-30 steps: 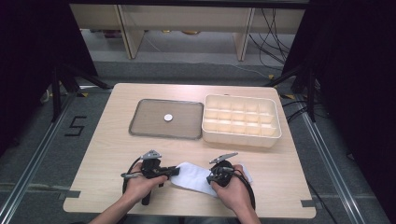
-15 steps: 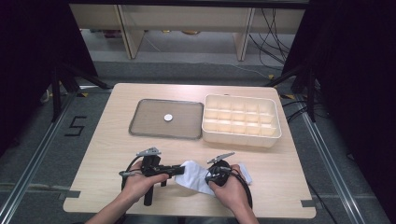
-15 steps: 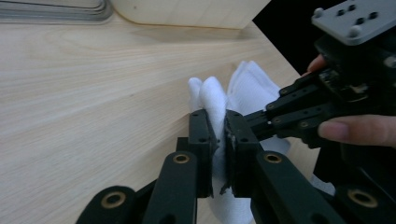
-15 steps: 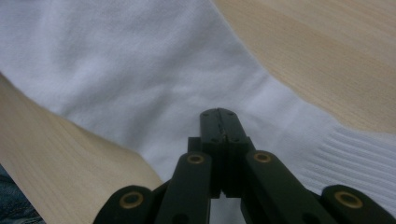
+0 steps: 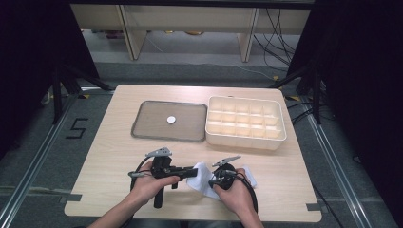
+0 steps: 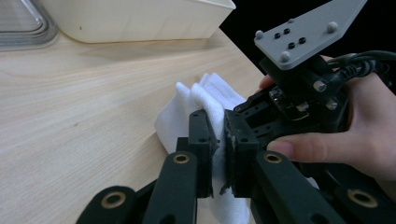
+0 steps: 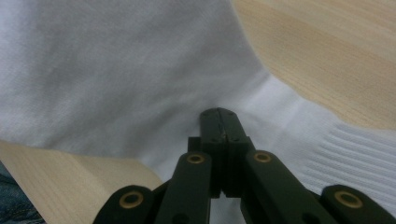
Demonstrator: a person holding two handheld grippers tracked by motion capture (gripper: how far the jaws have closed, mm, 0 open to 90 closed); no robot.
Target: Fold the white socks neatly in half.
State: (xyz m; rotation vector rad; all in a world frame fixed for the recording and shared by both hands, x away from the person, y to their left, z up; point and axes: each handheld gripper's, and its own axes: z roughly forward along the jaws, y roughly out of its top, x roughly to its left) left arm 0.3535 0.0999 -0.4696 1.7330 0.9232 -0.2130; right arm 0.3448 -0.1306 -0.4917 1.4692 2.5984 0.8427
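1. Sock (image 5: pixel 202 178), white, lies at the table's (image 5: pixel 114 142) near edge between my hands.
2. Left gripper (image 6: pixel 219 142) is clamped on a fold of it.
3. Right gripper (image 7: pixel 219 122) has its jaws together, tips pressed to the fabric; I judge it pinches a layer.
4. Risk: pulling apart unevenly could slip the thin fold free, or drag the sock off the edge.

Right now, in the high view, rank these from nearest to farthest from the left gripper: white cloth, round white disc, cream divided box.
1. White cloth: at the left gripper, near table edge.
2. Round white disc: on the grey tray, beyond.
3. Cream divided box: far right.
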